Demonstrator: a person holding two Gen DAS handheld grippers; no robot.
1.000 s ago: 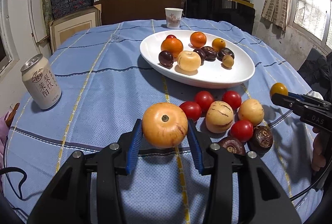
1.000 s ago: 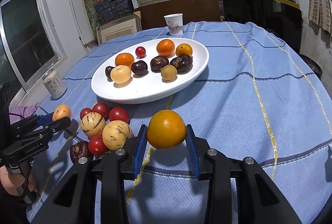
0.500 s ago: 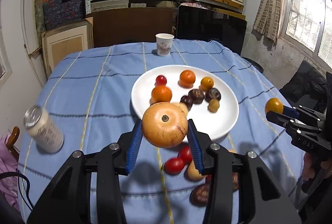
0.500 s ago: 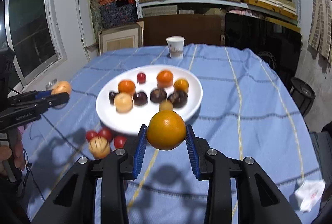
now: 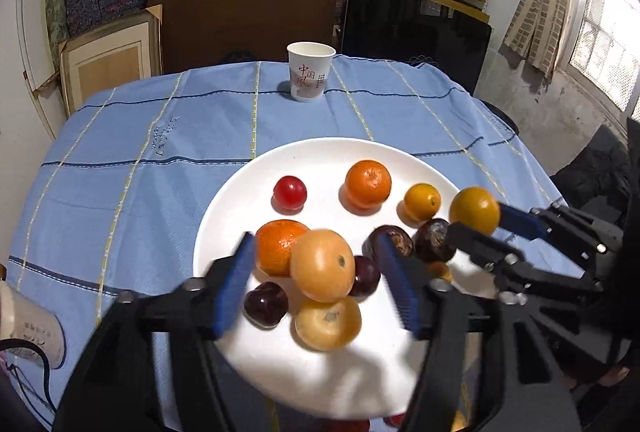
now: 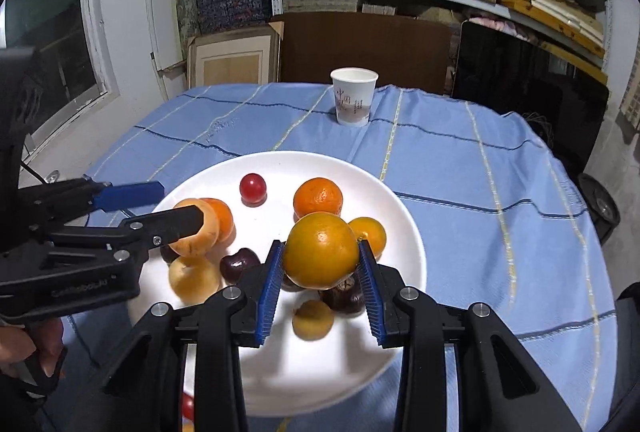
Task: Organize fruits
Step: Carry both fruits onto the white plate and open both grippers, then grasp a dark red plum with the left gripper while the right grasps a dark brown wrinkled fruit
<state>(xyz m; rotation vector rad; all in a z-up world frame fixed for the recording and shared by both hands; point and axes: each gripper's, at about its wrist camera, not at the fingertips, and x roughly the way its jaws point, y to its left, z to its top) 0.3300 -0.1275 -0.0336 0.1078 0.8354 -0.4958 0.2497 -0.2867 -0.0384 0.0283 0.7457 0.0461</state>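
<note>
A white plate [image 5: 240,200] [image 6: 404,232] on the blue cloth holds several fruits: oranges, dark plums, a red cherry tomato [image 5: 290,192], a pale yellow fruit [image 5: 328,322]. My left gripper [image 5: 316,284] is over the plate with its jaws spread wide; the tan round fruit [image 5: 322,270] [image 6: 196,232] sits loose between them, touching neither pad. My right gripper [image 6: 320,280] is shut on a yellow-orange citrus [image 6: 322,250] [image 5: 474,210], held above the plate's right side.
A paper cup [image 5: 310,76] [image 6: 354,96] stands at the table's far edge. A drink can [image 5: 28,328] lies at the left edge. Red fruits [image 6: 187,406] peek out below the plate's near rim. Shelves and boards stand behind the table.
Both grippers moved forward from the loose fruits to above the plate. The left jaws went from shut on the tan fruit to wide open. The right still grips the citrus.
</note>
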